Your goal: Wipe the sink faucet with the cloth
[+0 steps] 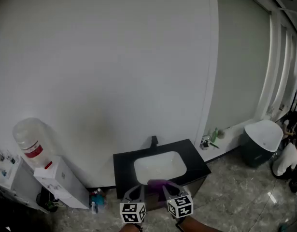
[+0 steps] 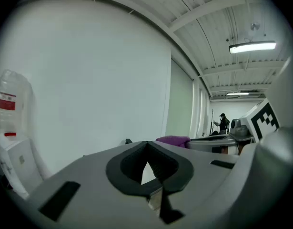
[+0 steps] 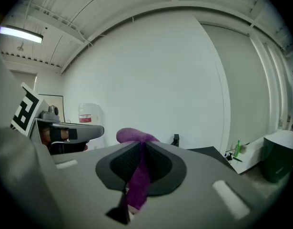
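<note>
Two sets of jaws pressed together, right gripper (image 1: 170, 186) pinching the cloth (image 1: 158, 182), left gripper (image 1: 134, 191) seemingly empty; faucet (image 1: 154, 141) straight ahead beyond the sink (image 1: 160, 166).

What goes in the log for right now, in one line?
stage: wiping not yet started | right gripper: shut on purple cloth | left gripper: shut, empty | faucet: apart from both grippers

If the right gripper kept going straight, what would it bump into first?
Probably the white wall, its purple cloth passing just left of the small black faucet; depth is hard to judge.
</note>
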The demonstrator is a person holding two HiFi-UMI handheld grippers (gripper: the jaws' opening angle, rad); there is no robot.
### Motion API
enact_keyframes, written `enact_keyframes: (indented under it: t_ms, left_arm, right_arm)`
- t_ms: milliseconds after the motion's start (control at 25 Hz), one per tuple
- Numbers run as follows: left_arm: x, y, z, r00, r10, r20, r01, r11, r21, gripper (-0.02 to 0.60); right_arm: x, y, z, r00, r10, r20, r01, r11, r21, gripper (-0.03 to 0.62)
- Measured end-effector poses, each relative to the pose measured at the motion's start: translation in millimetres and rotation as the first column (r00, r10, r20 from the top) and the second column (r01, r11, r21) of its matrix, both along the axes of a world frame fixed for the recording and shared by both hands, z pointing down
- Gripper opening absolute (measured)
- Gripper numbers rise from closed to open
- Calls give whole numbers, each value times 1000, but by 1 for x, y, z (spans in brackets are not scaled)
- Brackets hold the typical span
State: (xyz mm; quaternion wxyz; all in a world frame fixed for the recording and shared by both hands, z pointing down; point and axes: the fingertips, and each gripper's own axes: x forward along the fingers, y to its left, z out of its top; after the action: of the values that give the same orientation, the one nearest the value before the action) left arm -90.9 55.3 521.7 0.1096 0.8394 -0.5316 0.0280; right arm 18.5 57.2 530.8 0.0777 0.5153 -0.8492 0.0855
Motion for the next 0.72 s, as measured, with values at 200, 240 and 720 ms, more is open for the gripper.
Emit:
enact_keyframes:
  t_ms: [200, 240, 720]
  left_arm:
    - [-4, -3, 0, 1000, 4, 0, -4, 1000, 1, 5]
    - [-4, -4, 0, 1000, 4, 0, -4, 1000, 1, 5]
    - [-13, -10, 3, 1000, 12, -7, -12, 1000, -9, 5]
  right_arm:
    - [-6, -4, 0, 1000, -2, 3, 2, 1000, 0, 28]
    - [-6, -4, 0, 1000, -3, 3, 3, 1000, -1, 28]
    - [-18, -10, -2, 1000, -15, 17, 15, 1000, 6, 29]
